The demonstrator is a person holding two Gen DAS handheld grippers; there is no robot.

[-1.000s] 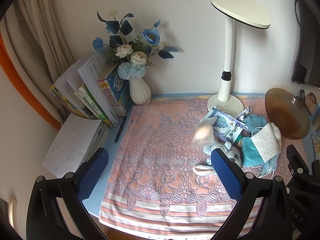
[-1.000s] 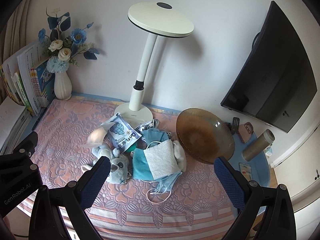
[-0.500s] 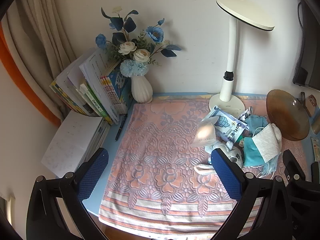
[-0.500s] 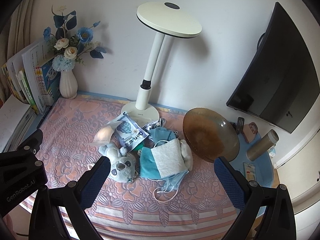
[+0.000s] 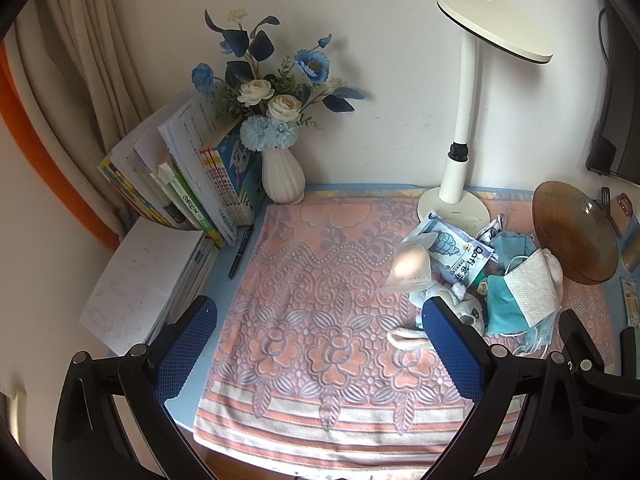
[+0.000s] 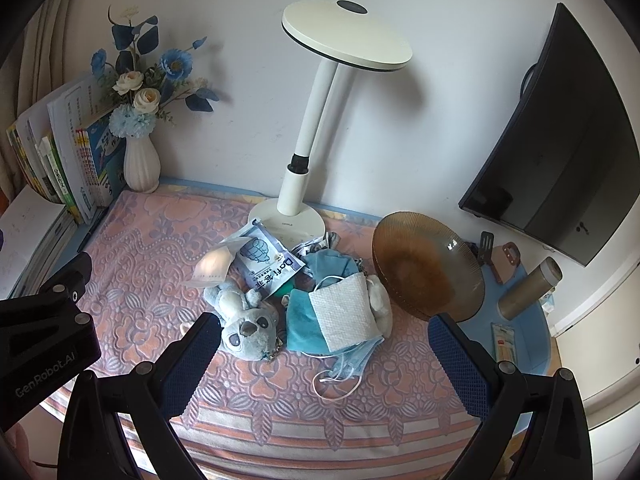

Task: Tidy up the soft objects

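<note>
A heap of soft things lies on the pink patterned towel (image 6: 160, 248): a blue koala plush (image 6: 246, 320), a white folded mask (image 6: 214, 264), a blue-white packet (image 6: 266, 266), teal cloth (image 6: 306, 322) under a white tissue sheet (image 6: 344, 312), and a blue face mask (image 6: 352, 360) with loose ear loops. My right gripper (image 6: 326, 360) hovers open just in front of the heap. My left gripper (image 5: 320, 348) is open over the towel's left half, its right finger overlapping the koala plush (image 5: 464, 304). An amber glass bowl (image 6: 428, 276) leans to the right of the heap.
A white desk lamp (image 6: 308, 152) stands behind the heap. A vase of blue and white flowers (image 5: 280, 136), leaning books (image 5: 192, 184) and a paper stack (image 5: 144, 280) fill the left. A monitor (image 6: 560, 140), a beige cylinder (image 6: 528, 288) and small items sit at right.
Both grippers have drifted slightly back and up from the desk; the heap sits a little lower and farther in both views. Nothing was grasped or moved.
</note>
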